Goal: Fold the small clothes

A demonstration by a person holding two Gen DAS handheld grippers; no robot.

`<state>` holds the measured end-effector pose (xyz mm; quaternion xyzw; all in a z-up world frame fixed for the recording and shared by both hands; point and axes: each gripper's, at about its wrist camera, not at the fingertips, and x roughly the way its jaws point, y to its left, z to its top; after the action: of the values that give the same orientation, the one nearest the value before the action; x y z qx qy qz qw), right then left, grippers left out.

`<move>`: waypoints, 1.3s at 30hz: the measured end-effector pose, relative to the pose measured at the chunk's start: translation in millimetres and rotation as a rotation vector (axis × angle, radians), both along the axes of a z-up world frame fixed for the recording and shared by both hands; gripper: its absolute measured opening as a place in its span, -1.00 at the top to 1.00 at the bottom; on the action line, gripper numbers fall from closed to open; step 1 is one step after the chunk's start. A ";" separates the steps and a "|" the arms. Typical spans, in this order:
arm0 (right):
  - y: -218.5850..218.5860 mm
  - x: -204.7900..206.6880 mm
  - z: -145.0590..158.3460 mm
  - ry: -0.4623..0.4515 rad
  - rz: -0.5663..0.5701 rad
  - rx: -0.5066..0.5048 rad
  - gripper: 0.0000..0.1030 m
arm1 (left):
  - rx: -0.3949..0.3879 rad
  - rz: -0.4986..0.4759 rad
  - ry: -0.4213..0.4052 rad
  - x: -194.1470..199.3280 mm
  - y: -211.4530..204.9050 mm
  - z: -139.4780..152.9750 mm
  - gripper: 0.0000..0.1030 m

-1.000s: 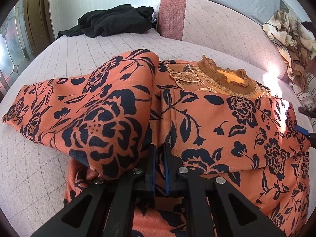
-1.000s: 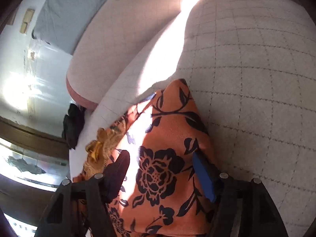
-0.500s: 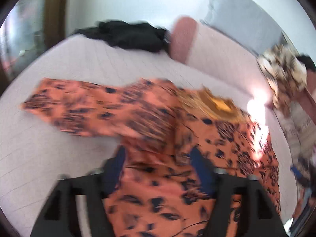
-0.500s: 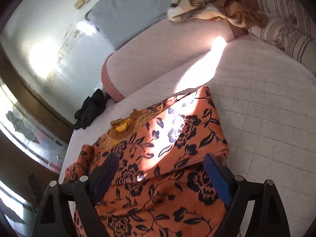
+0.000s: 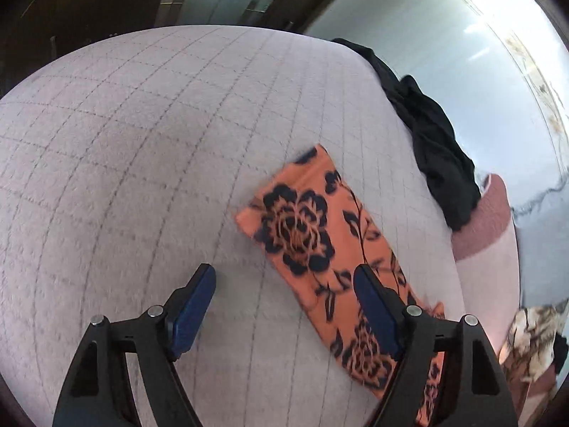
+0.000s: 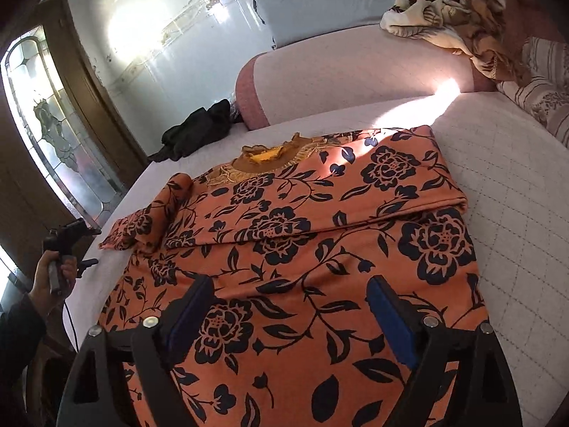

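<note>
An orange top with black flowers [image 6: 320,235] lies flat on the pink quilted bed [image 6: 515,192], its collar [image 6: 265,154] toward the headboard. Its right sleeve is folded across the chest; its left sleeve [image 5: 320,245] sticks out to the side. My right gripper [image 6: 288,306] is open and empty above the lower part of the top. My left gripper [image 5: 284,302] is open and empty just short of the left sleeve's end; it also shows in the right wrist view [image 6: 76,245], held in a hand at the bed's left edge.
A black garment [image 6: 199,130] lies by the pink headboard [image 6: 355,78]. A brown patterned blanket [image 6: 455,7] and a striped pillow [image 6: 544,85] sit at the back right. A wooden glass-paned door [image 6: 53,135] stands to the left.
My left gripper let go of the top, opened and swung out left to the sleeve's end. My right gripper pulled back and now looks over the whole top.
</note>
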<state>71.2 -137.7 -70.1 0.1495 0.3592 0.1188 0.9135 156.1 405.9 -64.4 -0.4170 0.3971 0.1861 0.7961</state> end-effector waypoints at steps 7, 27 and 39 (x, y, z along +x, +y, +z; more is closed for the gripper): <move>-10.6 5.2 -4.1 0.005 -0.028 0.043 -0.74 | 0.013 -0.003 0.098 31.6 5.0 -10.6 0.90; -59.0 -11.6 14.4 -0.063 -0.125 0.273 -0.74 | 0.507 -0.644 -0.489 39.7 -359.7 261.9 0.92; -96.4 -18.7 15.3 -0.078 -0.213 0.405 -0.74 | 0.434 -1.120 -0.119 31.9 -498.8 81.3 0.18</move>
<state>52.4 -234.2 -54.8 0.3622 0.2746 0.0972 0.8854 188.0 -93.0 16.8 0.0176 0.4639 -0.2084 0.8609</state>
